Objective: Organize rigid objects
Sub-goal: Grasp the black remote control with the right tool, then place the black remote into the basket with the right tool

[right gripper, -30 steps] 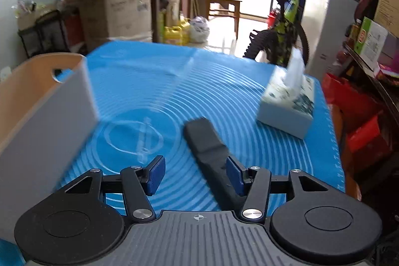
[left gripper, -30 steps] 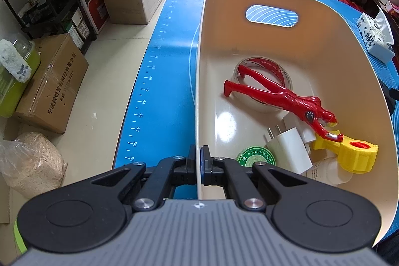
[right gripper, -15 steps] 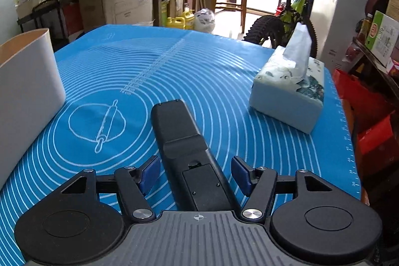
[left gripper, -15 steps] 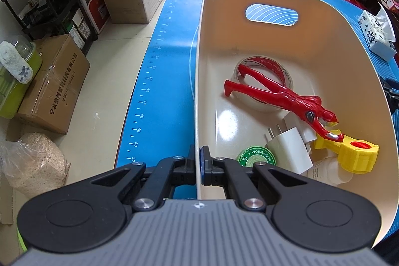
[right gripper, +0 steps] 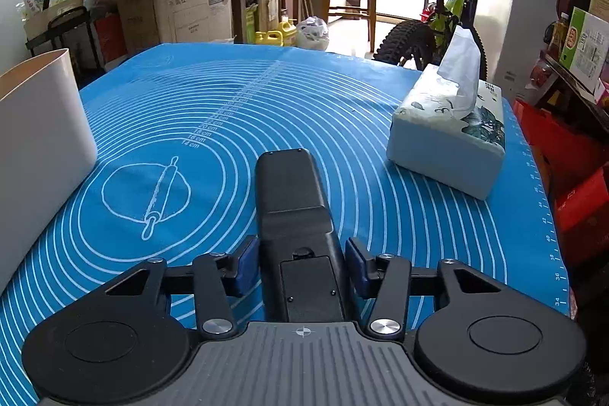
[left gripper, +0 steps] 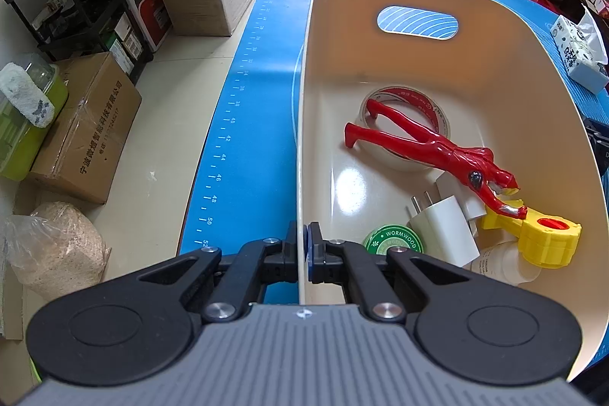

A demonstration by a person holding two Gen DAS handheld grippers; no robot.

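My left gripper (left gripper: 303, 253) is shut on the near rim of a cream plastic bin (left gripper: 495, 37). Inside the bin lie a red figure (left gripper: 430, 143), a tape roll (left gripper: 418, 101), a white charger (left gripper: 445, 234), a green tin (left gripper: 392, 240), a yellow toy (left gripper: 544, 238) and a white bottle (left gripper: 502, 263). My right gripper (right gripper: 302, 267) is open around a black remote (right gripper: 293, 200) lying face down on the blue mat (right gripper: 228, 109). The blue pads stand on either side of the remote, with a small gap on each side.
A tissue box (right gripper: 449, 136) stands on the mat right of the remote. The bin's outer wall (right gripper: 38, 124) is at the left of the right wrist view. Boxes, a shelf and a bicycle surround the table.
My right gripper moved forward over the remote, which now lies between the pads; the jaws narrowed around it. The left gripper kept its hold on the bin rim.
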